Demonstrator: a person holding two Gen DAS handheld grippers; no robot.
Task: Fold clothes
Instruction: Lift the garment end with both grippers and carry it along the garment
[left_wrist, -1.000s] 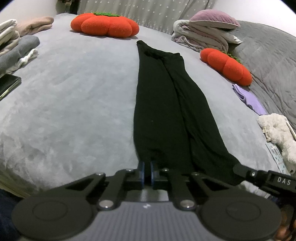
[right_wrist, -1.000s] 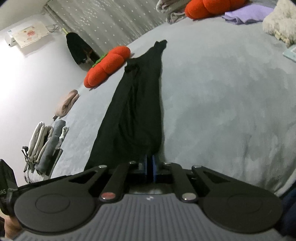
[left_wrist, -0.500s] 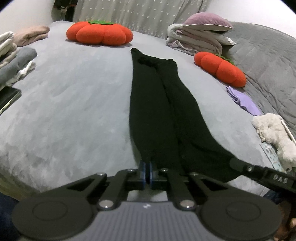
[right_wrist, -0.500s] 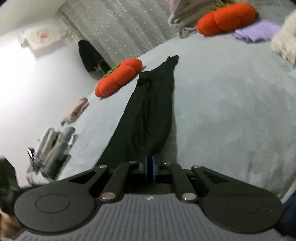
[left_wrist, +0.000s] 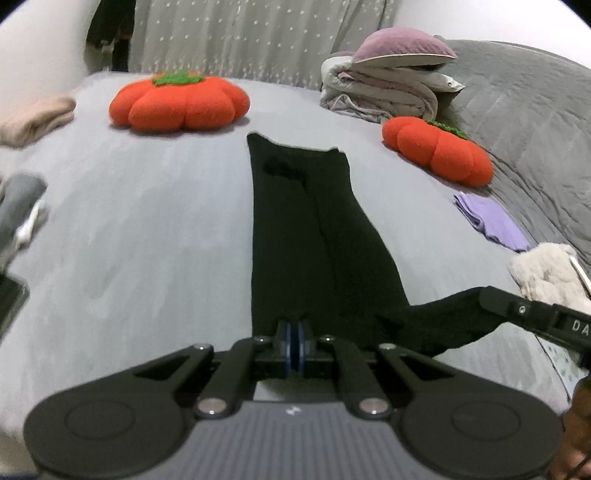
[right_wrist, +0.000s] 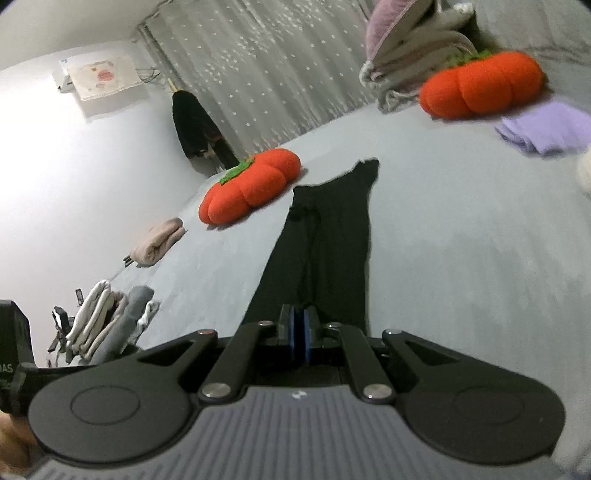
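We see black trousers (left_wrist: 317, 236) laid lengthwise on a grey bed cover (left_wrist: 147, 229), legs side by side, far end toward the curtain (left_wrist: 251, 37). Near hem is lifted off the cover, pinched at both corners. Left gripper (left_wrist: 295, 341): blue pads pressed together, no gap, black fabric caught between them at the near left corner. Right gripper (right_wrist: 300, 334): fingers likewise clamped tight on the near right corner of the trousers (right_wrist: 325, 251). In the left wrist view the right gripper (left_wrist: 491, 299) enters from the right edge with the hem stretched and sagging between the two tools.

Around the trousers we note:
- large orange pumpkin cushion (left_wrist: 179, 101) beyond the far end, to the left, not touching
- second pumpkin cushion (left_wrist: 439, 149) to the right, apart from the trousers
- folded lilac cloth (left_wrist: 491, 221) just beside that cushion
- stack of folded bedding with a mauve pillow (left_wrist: 391, 81) at the back right
- fluffy cream item (left_wrist: 543, 273) at the right edge
- rolled beige garment (right_wrist: 159, 242) and a pile of folded grey and white clothes (right_wrist: 110, 317) on the left side

Both views are motion-blurred.
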